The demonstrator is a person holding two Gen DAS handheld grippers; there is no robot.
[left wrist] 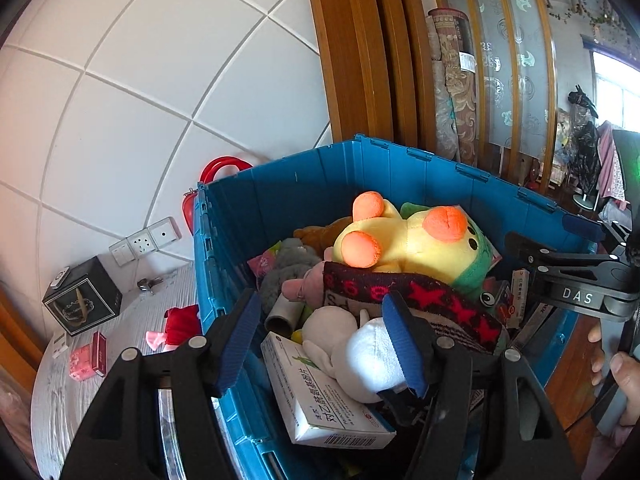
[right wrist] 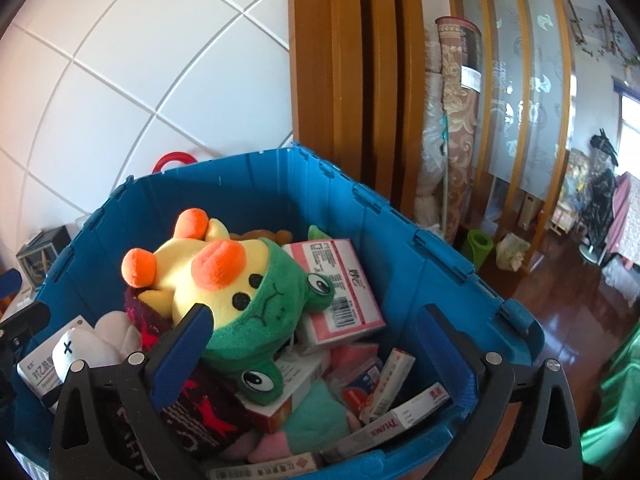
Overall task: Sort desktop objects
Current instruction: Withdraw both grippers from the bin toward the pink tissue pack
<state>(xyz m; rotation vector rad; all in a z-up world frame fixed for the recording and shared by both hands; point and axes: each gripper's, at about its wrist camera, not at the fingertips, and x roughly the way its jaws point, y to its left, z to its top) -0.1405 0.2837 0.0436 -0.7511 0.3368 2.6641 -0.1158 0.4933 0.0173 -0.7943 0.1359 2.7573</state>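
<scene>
Both grippers are hovering over the blue bin (right wrist: 400, 240), each spread wide and gripping nothing: left gripper (left wrist: 320, 340) above the white plush (left wrist: 360, 356), right gripper (right wrist: 316, 352) seemingly just clear of the yellow duck plush (right wrist: 224, 280) heaped mid-bin.

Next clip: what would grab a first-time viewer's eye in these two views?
The yellow duck plush in a green frog hood, lying on top of the heap in the blue crate. Around it are medicine boxes, notably a pink-and-white box to its right. Both grippers, left gripper and right gripper, hover open over the crate.
</scene>
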